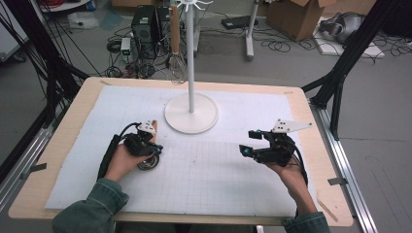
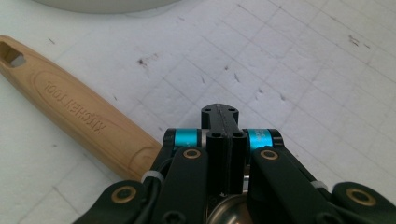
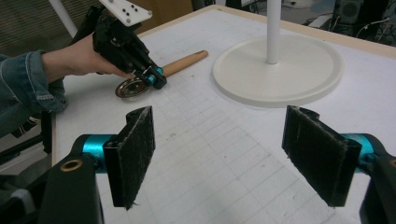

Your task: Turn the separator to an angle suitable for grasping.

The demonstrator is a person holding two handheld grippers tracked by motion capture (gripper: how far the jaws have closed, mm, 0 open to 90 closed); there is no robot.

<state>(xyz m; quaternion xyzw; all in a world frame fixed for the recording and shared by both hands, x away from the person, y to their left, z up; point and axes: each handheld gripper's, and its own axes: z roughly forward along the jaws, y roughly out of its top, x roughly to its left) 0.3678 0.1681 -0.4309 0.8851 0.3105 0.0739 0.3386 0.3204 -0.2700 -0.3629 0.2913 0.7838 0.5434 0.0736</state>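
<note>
A pizza cutter lies on the white gridded mat [image 1: 214, 170], its wooden handle [image 2: 74, 112] pointing away toward the stand and its metal wheel [image 3: 130, 87] near the person's left hand. My left gripper [image 2: 219, 114] rests low over the cutter where handle meets wheel, jaws shut together, and I see nothing between the tips. From the right gripper view, the left gripper [image 3: 156, 79] tilts down beside the wheel. My right gripper [image 3: 224, 154] hovers above the mat at the right [image 1: 247, 142], jaws open wide and empty.
A white hanging stand with a round base [image 1: 191, 113] and thin pole rises at the mat's far middle. A whisk [image 1: 176, 58] with a wooden handle hangs from it. Cables, boxes and black frame legs surround the table.
</note>
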